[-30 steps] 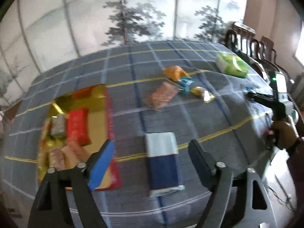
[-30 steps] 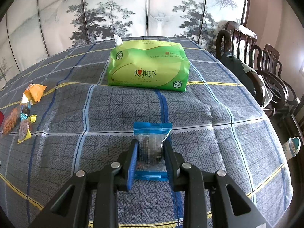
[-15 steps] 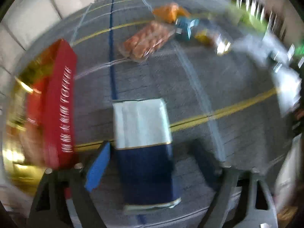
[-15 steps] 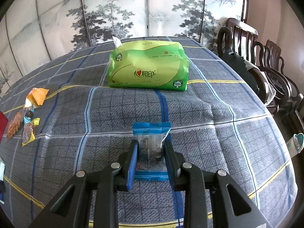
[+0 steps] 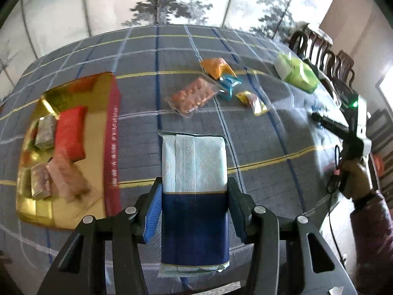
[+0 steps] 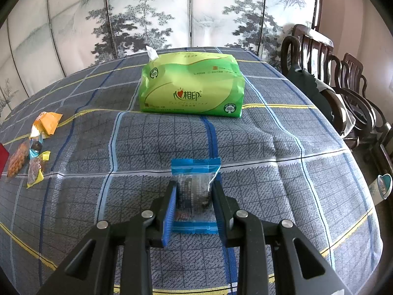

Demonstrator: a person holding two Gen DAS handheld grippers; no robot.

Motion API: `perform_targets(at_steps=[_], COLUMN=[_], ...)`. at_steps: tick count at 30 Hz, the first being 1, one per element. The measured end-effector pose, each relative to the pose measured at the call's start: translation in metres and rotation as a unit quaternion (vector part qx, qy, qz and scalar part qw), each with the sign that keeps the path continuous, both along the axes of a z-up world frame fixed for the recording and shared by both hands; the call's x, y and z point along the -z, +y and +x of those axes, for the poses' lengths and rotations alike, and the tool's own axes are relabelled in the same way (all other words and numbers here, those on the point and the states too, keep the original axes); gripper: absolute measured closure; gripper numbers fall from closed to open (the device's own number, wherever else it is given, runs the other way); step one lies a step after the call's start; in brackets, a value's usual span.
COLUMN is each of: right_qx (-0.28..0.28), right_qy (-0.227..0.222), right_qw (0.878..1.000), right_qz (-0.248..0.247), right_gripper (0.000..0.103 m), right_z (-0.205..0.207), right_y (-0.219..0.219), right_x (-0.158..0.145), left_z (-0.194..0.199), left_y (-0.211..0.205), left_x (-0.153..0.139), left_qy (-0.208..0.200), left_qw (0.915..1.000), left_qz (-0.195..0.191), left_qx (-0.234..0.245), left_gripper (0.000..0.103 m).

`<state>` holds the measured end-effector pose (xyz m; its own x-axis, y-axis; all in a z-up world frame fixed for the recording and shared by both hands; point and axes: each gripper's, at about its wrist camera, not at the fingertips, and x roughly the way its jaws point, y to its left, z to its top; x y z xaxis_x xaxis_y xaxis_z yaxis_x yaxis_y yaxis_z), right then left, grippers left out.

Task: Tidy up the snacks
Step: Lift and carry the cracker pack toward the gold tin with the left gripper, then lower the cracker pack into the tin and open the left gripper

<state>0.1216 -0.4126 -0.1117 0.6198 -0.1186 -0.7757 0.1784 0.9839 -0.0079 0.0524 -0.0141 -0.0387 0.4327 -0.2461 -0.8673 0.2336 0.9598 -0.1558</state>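
Observation:
My left gripper (image 5: 194, 191) is shut on a white and navy snack packet (image 5: 194, 186), its fingers pressing both long sides. A gold tray with a red rim (image 5: 98, 132) lies to the left and holds several snacks, one a red packet (image 5: 70, 132). Loose snacks lie further back: a clear pack of orange pieces (image 5: 194, 94), an orange packet (image 5: 216, 67), a blue one (image 5: 229, 86) and a yellow one (image 5: 253, 100). My right gripper (image 6: 194, 191) is shut on a small blue-edged clear packet (image 6: 194, 186) on the cloth.
A green tissue pack (image 6: 191, 86) stands behind the right gripper and shows in the left wrist view (image 5: 297, 73). Dark wooden chairs (image 6: 343, 86) line the right table edge. A painted folding screen (image 6: 147, 12) stands behind the table. The plaid cloth (image 6: 270, 147) covers the table.
My left gripper dropped down over the white and navy packet and closed on its sides. The right gripper stayed shut on the blue-edged packet with hardly any movement.

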Motion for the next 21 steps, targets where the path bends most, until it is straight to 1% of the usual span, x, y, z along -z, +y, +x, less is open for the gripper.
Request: perform_targets(at_steps=[6,9,11,15,21], right_qx=[0.0,0.0,0.0,0.0,0.0], right_qy=[0.001,0.001,0.001,0.001,0.001], right_qw=[1.0,1.0,1.0,1.0,1.0], right_qz=[-0.004,-0.003,-0.004,-0.004,-0.004], right_gripper=[0.074,0.074,0.074,0.074,0.074], right_z=[0.001,0.001,0.001,0.001,0.001], right_y=[0.002,0.002,0.002,0.002,0.002], right_x=[0.0,0.0,0.0,0.0,0.0], left_z=[0.008,0.014,0.019,0.034,0.061], left_y=[0.047,0.076,0.091,0.111,0.12], left_x=[-0.029,-0.039,-0.042,-0.042,-0.026], left_qy=[-0.019,-0.036,-0.041,-0.047,-0.043], left_qw=[0.9984,0.9954,0.9937,0.9904,0.9892], left_qz=[-0.005,0.01,0.017,0.038,0.054], left_qx=[-0.053,-0.088,-0.103,-0.124,-0.13], left_gripper=[0.057,0.057,0.057,0.057,0.057])
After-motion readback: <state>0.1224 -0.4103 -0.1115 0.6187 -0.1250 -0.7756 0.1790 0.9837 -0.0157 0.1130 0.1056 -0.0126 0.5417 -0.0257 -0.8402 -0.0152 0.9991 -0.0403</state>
